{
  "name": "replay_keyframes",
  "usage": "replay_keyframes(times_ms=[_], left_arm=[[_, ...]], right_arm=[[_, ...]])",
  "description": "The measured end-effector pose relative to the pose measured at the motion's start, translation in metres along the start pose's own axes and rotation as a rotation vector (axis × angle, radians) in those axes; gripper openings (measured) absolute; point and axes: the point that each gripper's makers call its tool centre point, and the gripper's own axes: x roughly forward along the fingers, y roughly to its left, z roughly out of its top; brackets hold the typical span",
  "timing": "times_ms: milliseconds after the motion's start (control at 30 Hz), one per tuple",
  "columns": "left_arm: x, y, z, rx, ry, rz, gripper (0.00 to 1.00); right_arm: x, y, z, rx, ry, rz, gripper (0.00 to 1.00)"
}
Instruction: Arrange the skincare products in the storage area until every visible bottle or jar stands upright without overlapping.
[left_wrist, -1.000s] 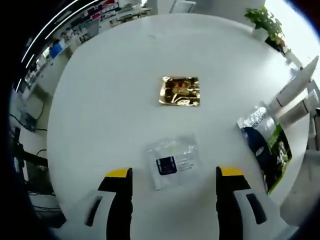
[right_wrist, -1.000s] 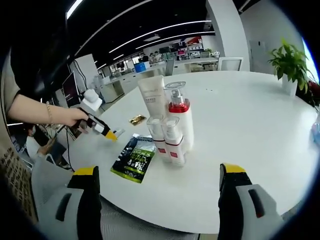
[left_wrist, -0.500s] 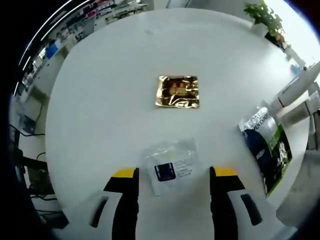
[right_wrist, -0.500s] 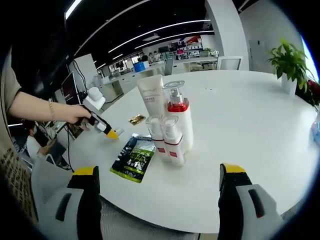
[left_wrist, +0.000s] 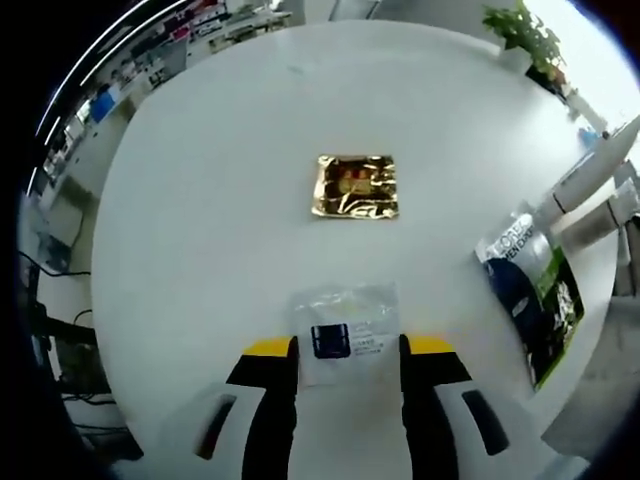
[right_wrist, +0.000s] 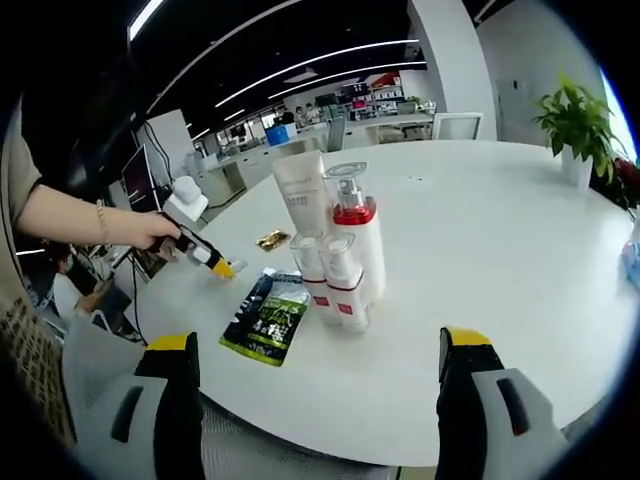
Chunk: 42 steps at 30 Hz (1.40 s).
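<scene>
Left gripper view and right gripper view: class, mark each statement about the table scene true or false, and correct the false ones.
1. The left gripper has its jaws on either side of the clear sachet. True.
2. The gold sachet lies on top of the clear sachet. False: they lie apart on the white table.
3. The pump bottle with the red collar stands upright. True.
4. The right gripper is shut on a bottle. False: its jaws stand wide open and hold nothing.
5. The green and black pouch stands upright. False: it lies flat beside the bottles.
</scene>
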Motion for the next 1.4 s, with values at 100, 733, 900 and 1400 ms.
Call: replay_keyframes(times_ms=[100,733,900,1400], left_arm=[[-0.001,-0.002,0.001,0.002,-0.01,-0.005,0.38],[-0.034,-0.034,0.01,-0.012,-0.13,-0.075,0.38],[-0.045,-0.046,0.01,0.002,-0.163,-0.087,0.38],[-0.085,-0.071,0.012,0.011,-0.307,-0.129,0.38]], right_arm=[[0.0,0.0,0.0,-0.001,-0.001,0.001,1.0],[0.001,0.007,0.0,-0.018,0.0,0.029,1.0],[0.0,0.011,0.0,-0.023,0.001,0.049,0.94],[0.0,0.026,0.003,-0.083,0.0,0.105,0.92]])
